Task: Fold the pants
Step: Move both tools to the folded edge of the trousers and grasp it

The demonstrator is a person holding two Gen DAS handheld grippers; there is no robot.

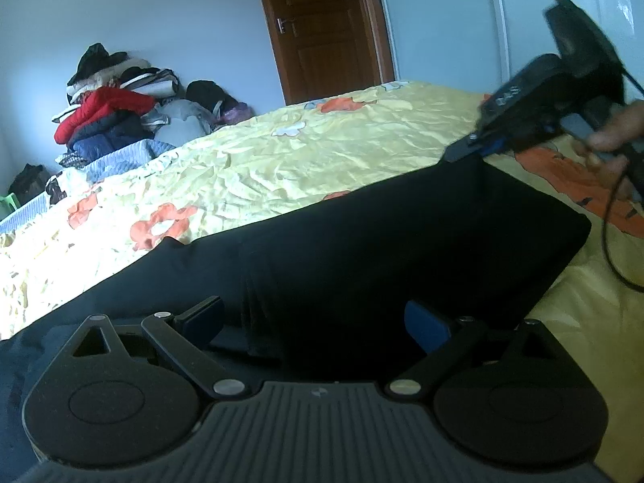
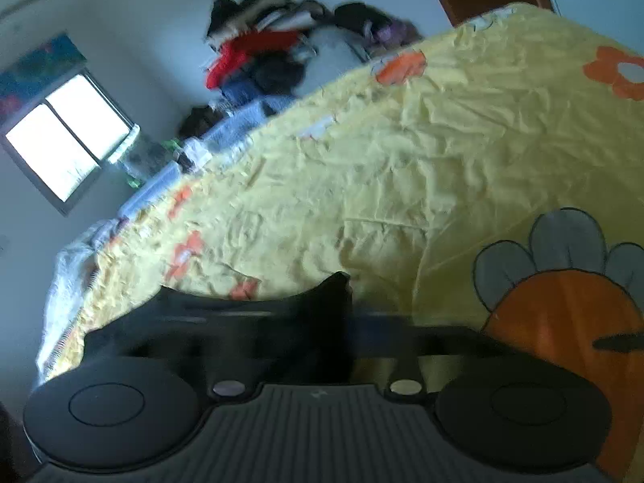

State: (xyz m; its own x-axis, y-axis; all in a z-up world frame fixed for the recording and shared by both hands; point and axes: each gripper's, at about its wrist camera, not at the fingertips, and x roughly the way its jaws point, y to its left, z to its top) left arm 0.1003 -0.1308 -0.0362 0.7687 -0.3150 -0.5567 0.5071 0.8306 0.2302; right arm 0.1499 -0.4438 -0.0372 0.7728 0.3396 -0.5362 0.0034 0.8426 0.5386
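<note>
You are working over a bed point(image 1: 281, 161) covered in a wrinkled yellow sheet point(image 2: 442, 161) printed with orange and grey flowers, and the black pants point(image 1: 362, 249) are lying across its near side, a fold of them rising up toward the right. Behind the bed a pile of clothes point(image 1: 116, 108) is leaning against the pale wall, with a red jacket point(image 1: 100, 108) showing in the middle of it; a brown wooden door point(image 1: 326, 28) is standing beyond the far edge, and in the right wrist view a bright window point(image 2: 68, 141) is glowing on the wall to the left. You are holding the left claw point(image 1: 318, 322) low over the pants with its fingers spread wide, a ridge of dark cloth sitting between them while neither blue pad is pressing on it. Your right claw point(image 1: 467, 149) is lifted above the bed and is clenched on the top edge of the raised fold, so the fabric is hanging down from it; in the right wrist view, blurred, a peak of black cloth is poking up between its fingers. Your right hand point(image 1: 616, 137) is wrapped around its handle, with a black cable point(image 1: 607, 241) looping down below
</note>
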